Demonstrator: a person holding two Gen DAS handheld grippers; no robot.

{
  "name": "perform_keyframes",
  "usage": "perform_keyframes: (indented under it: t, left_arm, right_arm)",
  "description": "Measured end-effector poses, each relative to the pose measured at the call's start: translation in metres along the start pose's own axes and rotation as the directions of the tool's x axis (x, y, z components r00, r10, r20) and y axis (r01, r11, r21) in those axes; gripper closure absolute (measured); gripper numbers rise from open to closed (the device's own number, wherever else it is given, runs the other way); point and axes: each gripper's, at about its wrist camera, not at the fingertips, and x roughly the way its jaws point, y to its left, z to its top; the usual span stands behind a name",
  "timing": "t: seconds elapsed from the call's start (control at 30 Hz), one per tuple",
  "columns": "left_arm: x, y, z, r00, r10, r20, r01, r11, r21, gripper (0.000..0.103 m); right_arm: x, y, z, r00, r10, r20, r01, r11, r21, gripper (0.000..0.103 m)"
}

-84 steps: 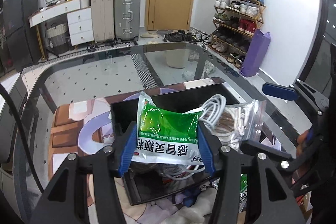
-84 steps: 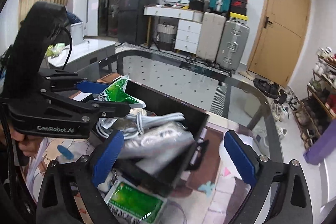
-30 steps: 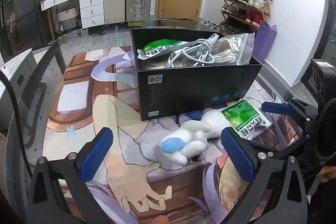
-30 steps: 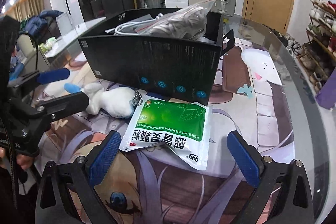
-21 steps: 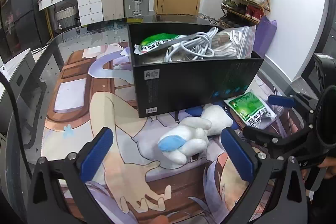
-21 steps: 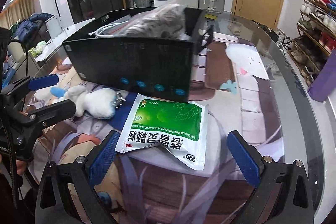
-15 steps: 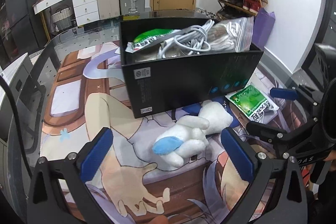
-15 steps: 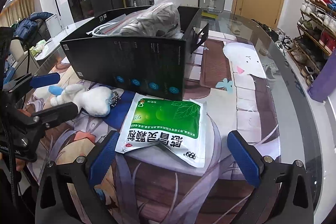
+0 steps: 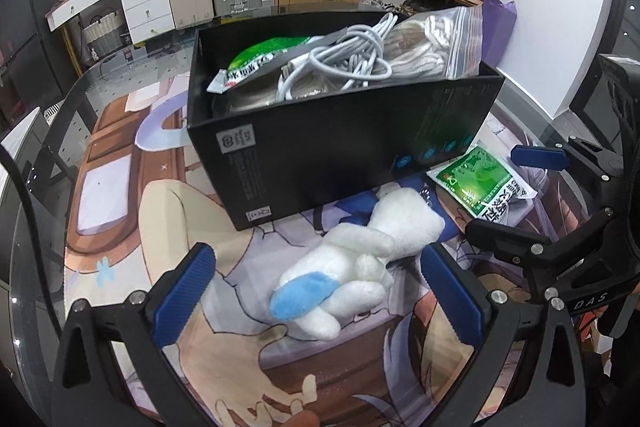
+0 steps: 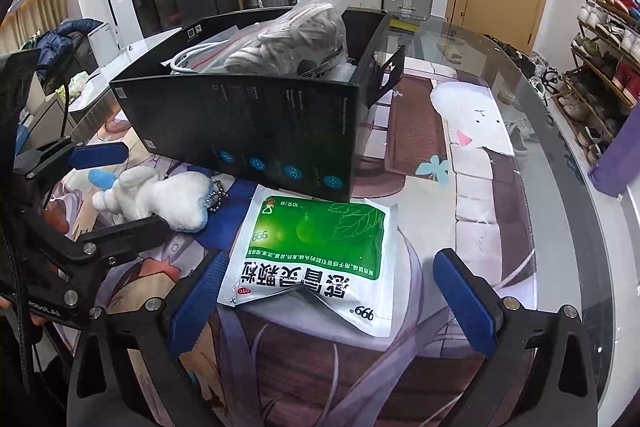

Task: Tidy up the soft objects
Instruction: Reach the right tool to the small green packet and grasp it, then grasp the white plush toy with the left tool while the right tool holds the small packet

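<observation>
white plush toy (image 9: 362, 267) with blue ear and bead chain, lying on printed mat on table (image 10: 560, 155), just in front of black box (image 9: 340, 155). green-and-silver sachet (image 10: 316, 251), flat, touching box base. box filled with white cable (image 9: 344, 61), zip bag (image 9: 436, 43), second green sachet (image 9: 260, 61). left gripper (image 9: 318, 291) wide open, straddling plush, empty. right gripper (image 10: 332, 291) wide open, either side of sachet, empty.

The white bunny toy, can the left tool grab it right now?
Probably yes. The left tool is open, and the white bunny toy lies on the mat between its fingers with nothing over it. The black box sits just behind, not in the way.
</observation>
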Motion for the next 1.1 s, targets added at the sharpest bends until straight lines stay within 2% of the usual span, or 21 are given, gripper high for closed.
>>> perform_keyframes:
  t: [0.07,0.13,0.23,0.37,0.5,0.9,1.1]
  left_arm:
    - [0.002,0.000,-0.001,1.000,0.004,-0.010,-0.004,1.000,-0.003,0.000]
    - [0.003,-0.001,-0.001,1.000,0.009,-0.012,-0.009,1.000,0.001,0.000]
    - [0.004,-0.003,-0.003,1.000,0.022,-0.016,-0.022,1.000,0.013,0.000]
    - [0.004,-0.005,-0.005,0.999,0.029,-0.017,-0.029,0.999,0.018,0.000]
    - [0.004,-0.004,-0.005,0.999,0.034,-0.018,-0.033,0.999,0.014,0.000]
    - [0.003,-0.003,-0.007,0.999,0.047,-0.015,-0.047,0.999,-0.002,0.001]
    - [-0.003,-0.006,-0.010,0.999,0.032,-0.001,-0.032,0.999,0.018,0.013]
  right_arm:
    - [-0.001,0.000,0.000,1.000,0.004,0.011,-0.004,1.000,-0.008,0.011]
    - [-0.005,0.000,-0.002,0.999,0.008,0.031,-0.008,1.000,-0.014,0.024]
    - [-0.010,-0.002,-0.006,0.999,0.017,0.052,-0.016,1.000,-0.020,0.034]
    - [-0.016,-0.004,-0.014,0.997,0.023,0.074,-0.021,0.999,-0.029,0.041]
    - [-0.023,-0.002,-0.020,0.996,0.034,0.086,-0.030,0.999,-0.045,0.053]
    - [-0.045,-0.004,-0.020,0.983,0.105,0.151,-0.099,0.994,-0.044,0.054]
    - [-0.048,-0.004,-0.019,0.982,0.107,0.158,-0.102,0.994,-0.045,0.054]
